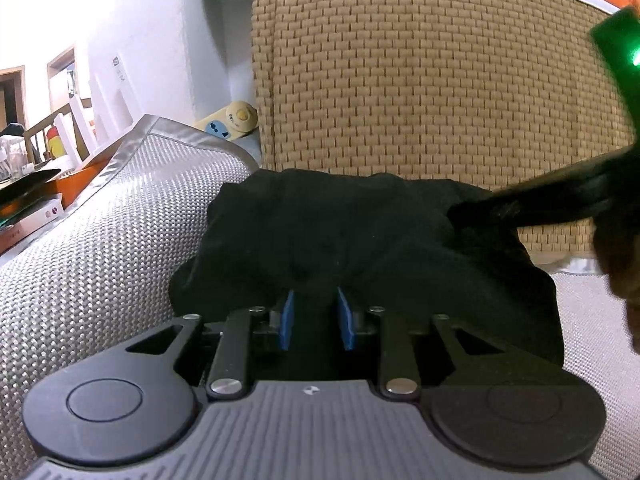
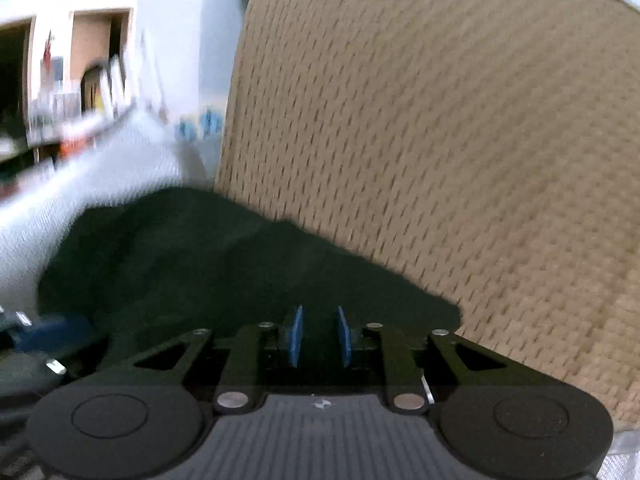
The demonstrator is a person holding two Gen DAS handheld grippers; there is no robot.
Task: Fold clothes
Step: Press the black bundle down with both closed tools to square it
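Both tongs, left (image 1: 316, 316) and right (image 2: 320, 334), pinch the black garment (image 1: 340, 240) lying on the grey woven cushion (image 1: 100, 232) (against the wicker backrest (image 1: 420, 80)), apparently gripping its near edge for folding over.

The garment (image 1: 340, 248) lies on the woven mat (image 1: 92, 248), its far edge against the wicker panel (image 1: 420, 80) at 12 o'clock. The left gripper (image 1: 316, 312) sits at its 6 o'clock edge — cloth between the 2 pads. At 10 o'clock, behind the mat, lies a power strip (image 1: 230, 122); the right gripper (image 2: 319, 334) holds the garment's 3 o'clock side.
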